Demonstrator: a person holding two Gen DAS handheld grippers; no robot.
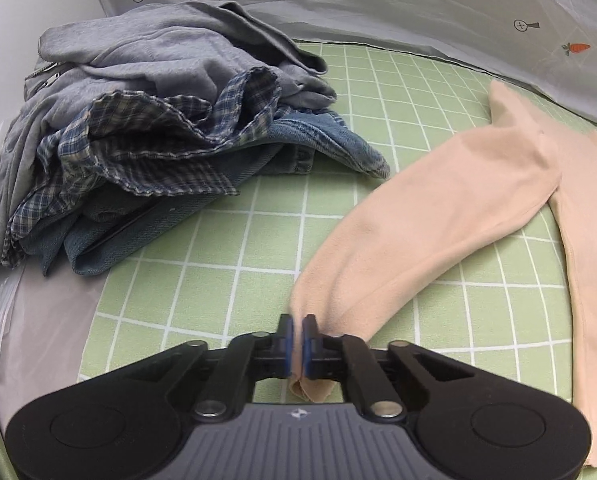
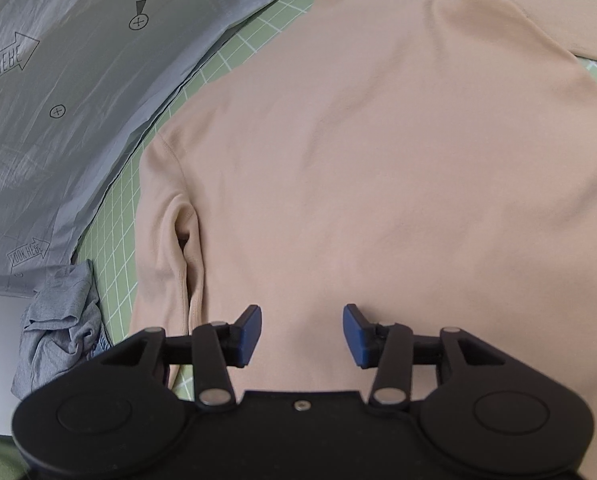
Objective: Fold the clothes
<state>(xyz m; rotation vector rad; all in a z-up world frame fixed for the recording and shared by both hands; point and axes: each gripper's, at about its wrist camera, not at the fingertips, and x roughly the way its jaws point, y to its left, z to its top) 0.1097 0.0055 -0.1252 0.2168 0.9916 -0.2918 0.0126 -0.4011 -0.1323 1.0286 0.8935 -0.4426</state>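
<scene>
A peach long-sleeved top (image 2: 378,168) lies spread flat on the green grid mat (image 2: 114,216). In the left wrist view its sleeve (image 1: 430,220) runs from the body down to my left gripper (image 1: 297,334), which is shut on the sleeve's cuff; the cuff end pokes out below the blue pads. In the right wrist view my right gripper (image 2: 302,328) hovers over the top's body with its jaws apart and nothing between them; its blue pads (image 2: 251,334) show no cloth.
A pile of clothes sits at the mat's far left: a grey hoodie (image 1: 146,52), a plaid shirt (image 1: 138,144) and blue jeans (image 1: 226,184). A grey printed sheet (image 1: 378,4) borders the mat at the back. The hoodie (image 2: 58,320) also shows left of the right gripper.
</scene>
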